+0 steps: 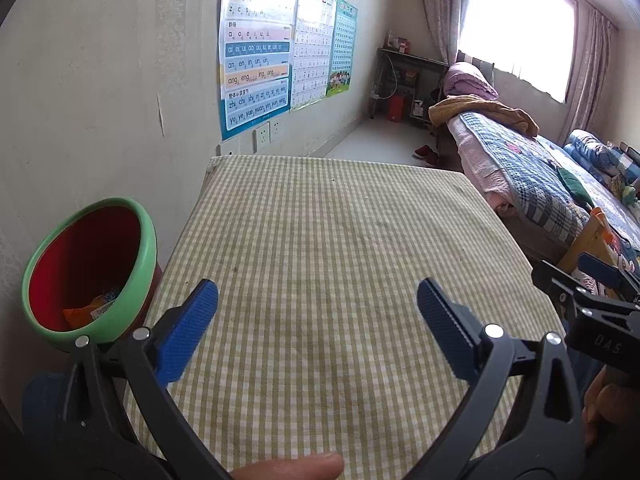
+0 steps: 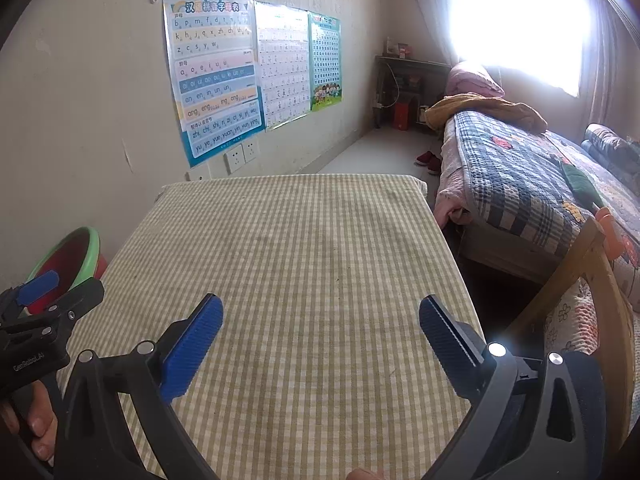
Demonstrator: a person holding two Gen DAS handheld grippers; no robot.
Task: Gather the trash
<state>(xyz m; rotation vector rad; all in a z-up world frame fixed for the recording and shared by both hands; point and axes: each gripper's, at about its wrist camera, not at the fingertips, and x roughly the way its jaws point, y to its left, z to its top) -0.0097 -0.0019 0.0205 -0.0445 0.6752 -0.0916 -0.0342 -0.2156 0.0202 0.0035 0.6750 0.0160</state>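
A red trash bin with a green rim [image 1: 90, 268] stands left of the table, against the wall; orange wrapper trash [image 1: 90, 310] lies inside it. The bin also shows in the right wrist view [image 2: 68, 260], partly hidden by the left gripper. My left gripper [image 1: 318, 328] is open and empty above the near part of the green-checked tablecloth [image 1: 320, 240]. My right gripper [image 2: 320, 340] is open and empty above the same cloth [image 2: 300, 248]. No trash shows on the cloth.
A wall with posters [image 1: 256, 48] and sockets [image 1: 262, 136] runs behind the table. A bed with a plaid quilt [image 2: 520, 176] stands to the right, with a wooden chair back [image 2: 592, 280] near the table's right edge.
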